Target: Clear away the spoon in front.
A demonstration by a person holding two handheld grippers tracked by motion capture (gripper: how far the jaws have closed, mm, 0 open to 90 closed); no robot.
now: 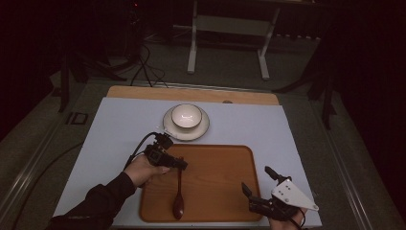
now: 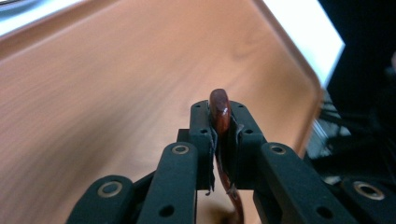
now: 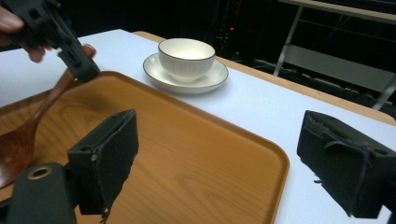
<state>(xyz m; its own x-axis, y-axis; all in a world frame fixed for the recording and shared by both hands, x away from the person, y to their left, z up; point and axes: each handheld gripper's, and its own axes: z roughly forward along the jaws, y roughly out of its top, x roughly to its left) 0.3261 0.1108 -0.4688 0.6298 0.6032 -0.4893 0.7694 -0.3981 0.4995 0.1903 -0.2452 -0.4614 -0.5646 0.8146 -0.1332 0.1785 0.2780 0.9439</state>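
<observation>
A rectangular wooden tray (image 1: 215, 182) with rounded corners and a raised rim is seen lying on a pale, smooth table cover (image 1: 115, 129). On the tray's left part a dark reddish-brown wooden spoon (image 1: 179, 194) is held by the tip of its slender handle, its glossy oval bowl lying near the tray's front edge. The handle tip is clamped between the closed black jaws of the left gripper (image 1: 179, 164) (the polished, rounded end is seen poking up between the pads in the left gripper view (image 2: 219, 112)). The right gripper (image 1: 256, 179) is held at the tray's front right corner, its matte black jaws spread wide with nothing between them. Behind the tray, a round white ribbed bowl (image 1: 186, 116) is seated on a white saucer (image 1: 168, 127) with a thin dark rim.
</observation>
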